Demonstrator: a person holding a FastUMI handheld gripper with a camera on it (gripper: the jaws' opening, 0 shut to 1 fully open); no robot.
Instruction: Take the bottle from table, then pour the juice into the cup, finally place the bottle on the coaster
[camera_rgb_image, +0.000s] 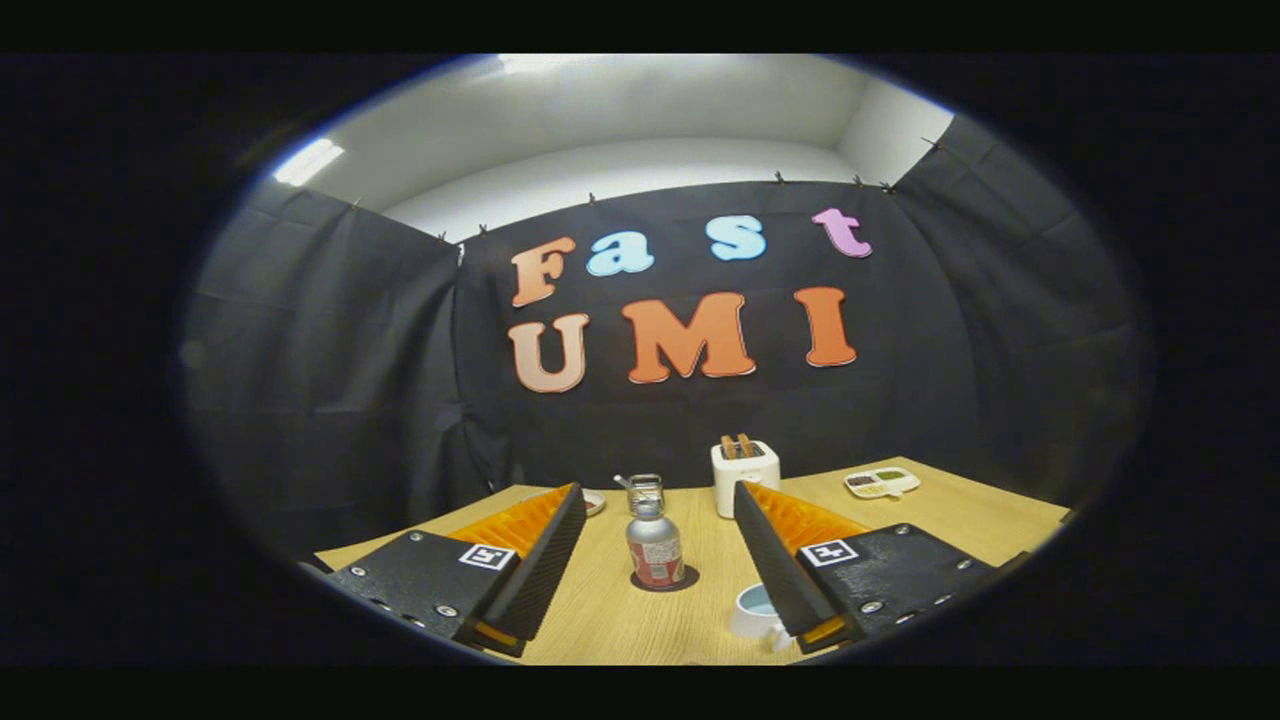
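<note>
Toaster (744, 476) beyond bottle (654, 546); gripper (660, 505) fingers spread.

The booth is enclosed by black cloth walls (330, 370), hung in creased panels and clipped along the top edge at the back and both sides. Above the cloth, white room walls (620, 165) meet a white ceiling (640, 95), with a bright light strip (308, 161) at the upper left. A light wood-grain surface (1000, 520) occupies the foreground, its far edge against the cloth.
</note>
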